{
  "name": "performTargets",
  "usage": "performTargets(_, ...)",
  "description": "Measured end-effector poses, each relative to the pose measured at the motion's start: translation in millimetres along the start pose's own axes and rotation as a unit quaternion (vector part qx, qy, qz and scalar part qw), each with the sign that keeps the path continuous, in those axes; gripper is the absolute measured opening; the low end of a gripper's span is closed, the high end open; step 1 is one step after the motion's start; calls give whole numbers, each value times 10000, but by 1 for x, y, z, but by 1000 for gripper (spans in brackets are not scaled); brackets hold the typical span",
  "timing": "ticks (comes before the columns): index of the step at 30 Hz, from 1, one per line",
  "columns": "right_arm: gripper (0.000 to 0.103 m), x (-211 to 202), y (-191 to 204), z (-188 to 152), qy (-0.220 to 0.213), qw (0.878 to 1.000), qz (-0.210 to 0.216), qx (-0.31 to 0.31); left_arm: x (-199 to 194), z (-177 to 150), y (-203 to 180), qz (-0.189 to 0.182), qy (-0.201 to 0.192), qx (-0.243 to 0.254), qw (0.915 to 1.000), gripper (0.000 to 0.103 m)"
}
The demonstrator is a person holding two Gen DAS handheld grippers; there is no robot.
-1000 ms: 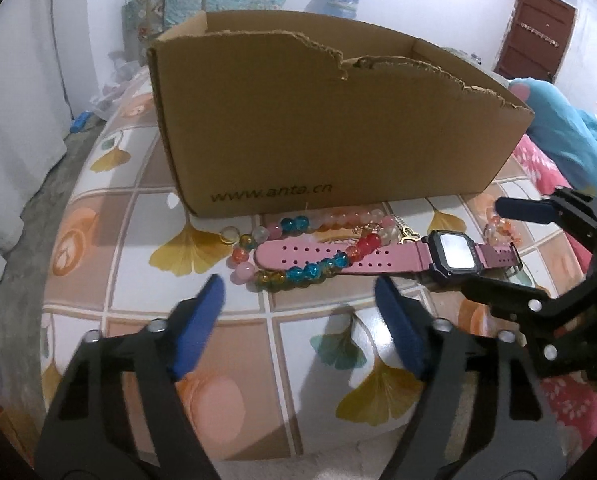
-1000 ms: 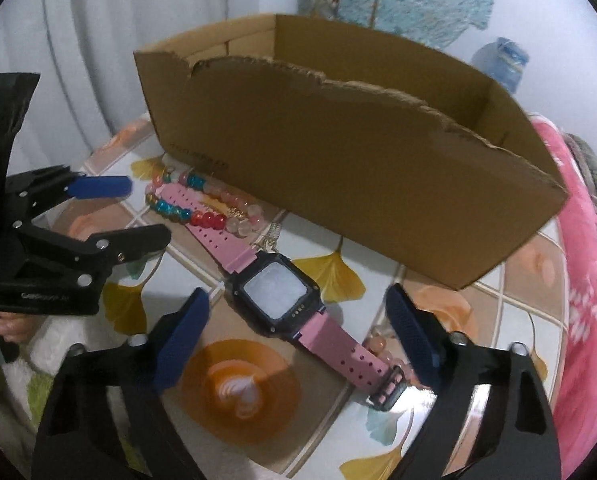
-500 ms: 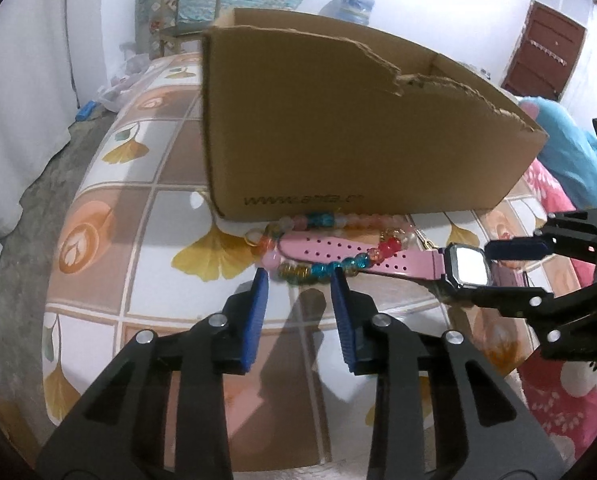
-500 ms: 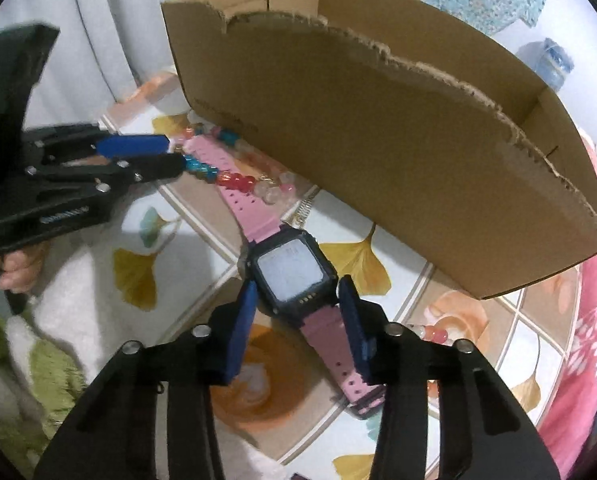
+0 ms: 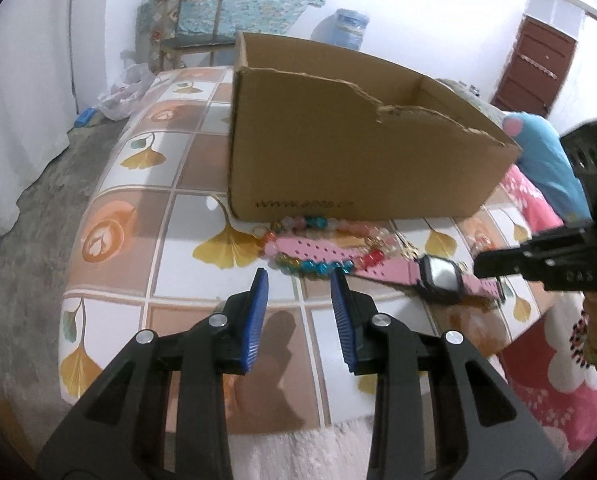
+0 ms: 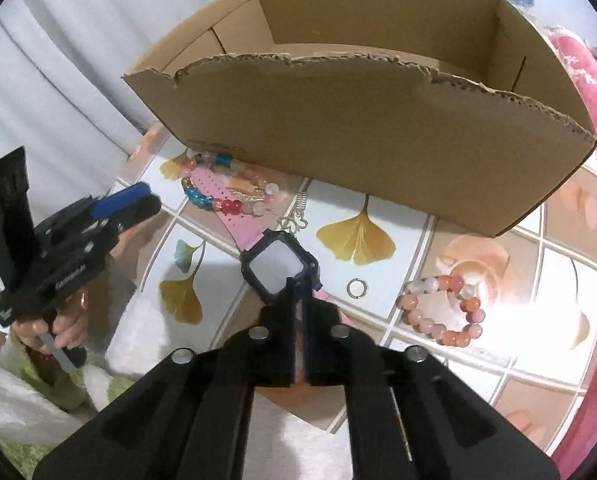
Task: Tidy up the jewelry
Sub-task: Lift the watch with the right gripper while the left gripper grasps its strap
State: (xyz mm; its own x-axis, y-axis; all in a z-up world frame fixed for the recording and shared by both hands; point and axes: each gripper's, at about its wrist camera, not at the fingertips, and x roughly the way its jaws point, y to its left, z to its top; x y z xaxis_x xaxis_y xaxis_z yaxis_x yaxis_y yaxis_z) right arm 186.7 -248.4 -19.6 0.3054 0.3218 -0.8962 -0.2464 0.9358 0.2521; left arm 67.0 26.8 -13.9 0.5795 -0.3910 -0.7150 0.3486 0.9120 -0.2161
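- The table (image 5: 110,216), covered in a cloth with a leaf pattern, fills the lower half of both views.
- One cardboard box (image 6: 378,128) stands open across the upper middle of the right wrist view. The part of its inside that shows looks empty, so nothing seems sorted yet.
- Two hand-held grippers are in play. The right hand-held gripper (image 6: 297,292), at lower centre, is clamped tight on the strap of the watch just below its face.
- The left hand-held gripper (image 5: 298,284) hangs at the lower centre of its own view, its jaws narrowed and nothing between them, just short of the multicoloured beads.
- One pink watch (image 6: 279,267) lies at mid-frame, its long strap running up and left under the beads.
- Two bead bracelets: a multicoloured bracelet (image 5: 314,266) draped over the strap by the box, and a peach bracelet (image 6: 442,312) alone at the right.
- One small ring (image 6: 356,288) lies between the watch and the peach bracelet.
- A thin gold chain (image 6: 294,222) sits just above the watch; how far it runs is hard to make out.
- Everything remains outside the box.
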Motion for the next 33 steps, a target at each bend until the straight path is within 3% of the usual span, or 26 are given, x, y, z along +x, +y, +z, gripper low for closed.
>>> performTargets(2,29,2,8,-2,-87,9997,-148,-156,-4,-4,-7,-54,27,121,9999,31)
performTargets(4,42,4,19,-3,-218,9984,-305,-413,-7,-8,-13,-113,70,194,9997,31)
performTargets(7,49,13,38,-2,-305,9932,-563,-975,-4,-14,-19,-312,203,145,9992,31)
performTargets(11,52,27,52,-4,-223,9830,-834,-1623,-2,-19,-26,-461,138,46,9988,32)
performTargets(14,52,40,58,-4,-82,9759,-978,-1948,-3,-21,-29,-470,-39,105,9988,47)
performTargets(15,52,43,58,-3,-67,9742,-1036,-2003,-4,-22,-29,-479,-106,125,9987,48)
performTargets(21,46,42,52,9,155,9787,-851,-1861,-4,-23,-24,-584,-123,101,9982,52)
performTargets(25,45,38,43,18,380,9893,-349,-1362,-7,-26,-18,-747,-73,27,9972,52)
performTargets(29,45,33,21,29,623,9965,419,-374,-13,-29,-16,-910,-54,109,9958,54)
performTargets(31,45,36,7,33,768,9926,903,265,-16,-31,-19,-1029,-25,182,9945,57)
performTargets(33,45,42,-10,29,954,9779,1539,1047,-19,-34,-24,-1198,-5,264,9924,58)
